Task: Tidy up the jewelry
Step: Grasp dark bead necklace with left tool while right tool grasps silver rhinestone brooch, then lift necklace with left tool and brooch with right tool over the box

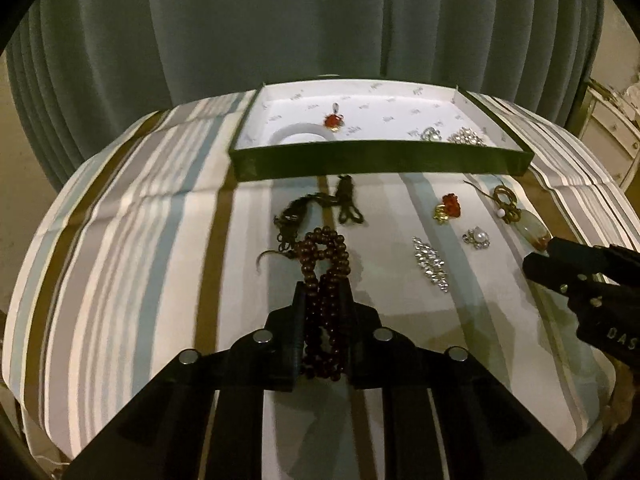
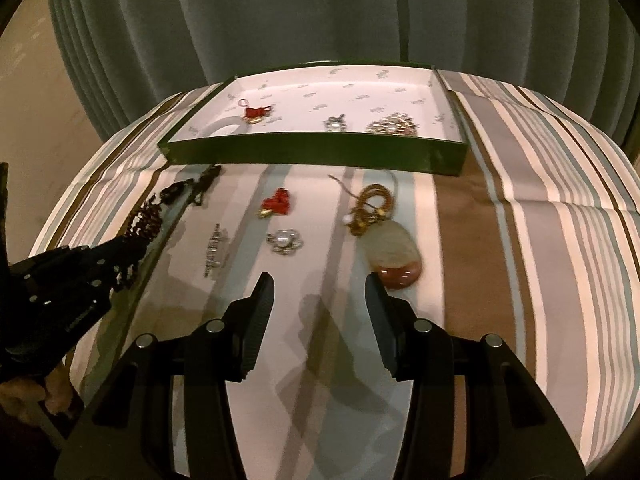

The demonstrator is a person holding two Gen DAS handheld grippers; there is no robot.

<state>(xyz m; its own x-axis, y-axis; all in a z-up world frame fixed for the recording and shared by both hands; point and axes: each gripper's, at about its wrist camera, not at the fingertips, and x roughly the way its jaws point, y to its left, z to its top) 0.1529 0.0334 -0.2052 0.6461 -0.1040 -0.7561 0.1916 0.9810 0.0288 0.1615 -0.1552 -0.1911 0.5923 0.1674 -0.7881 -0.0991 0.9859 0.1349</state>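
- Brown wooden beads fill the middle of your left view: a beaded bracelet (image 1: 325, 280) is bunched between the jaws of your left gripper (image 1: 322, 296), which are clamped on it, with a loop of beads sticking out past the tips.
- Your right gripper (image 2: 320, 296) hovers over the striped cloth on the desk (image 2: 520, 280); its jaws stand wide apart and hold nothing.
- Just beyond the right jaw lies a pale stone pendant (image 2: 394, 258) with a reddish lower end, joined to a coiled tan cord (image 2: 372, 204).
- Near the centre of the cloth lie a pearl flower brooch (image 2: 285, 242), a red and gold ornament (image 2: 276, 202) and a long rhinestone piece (image 2: 214, 250), each apart from the others.
- A dark tangled cord (image 1: 316, 208) lies just past the beads.
- At the far edge sits a shallow green box (image 2: 320, 156) with a white lining. Inside it are a red ornament (image 2: 256, 114), a small sparkling piece (image 2: 335, 123), a rhinestone cluster (image 2: 394, 126) and a white ring shape (image 2: 222, 126).
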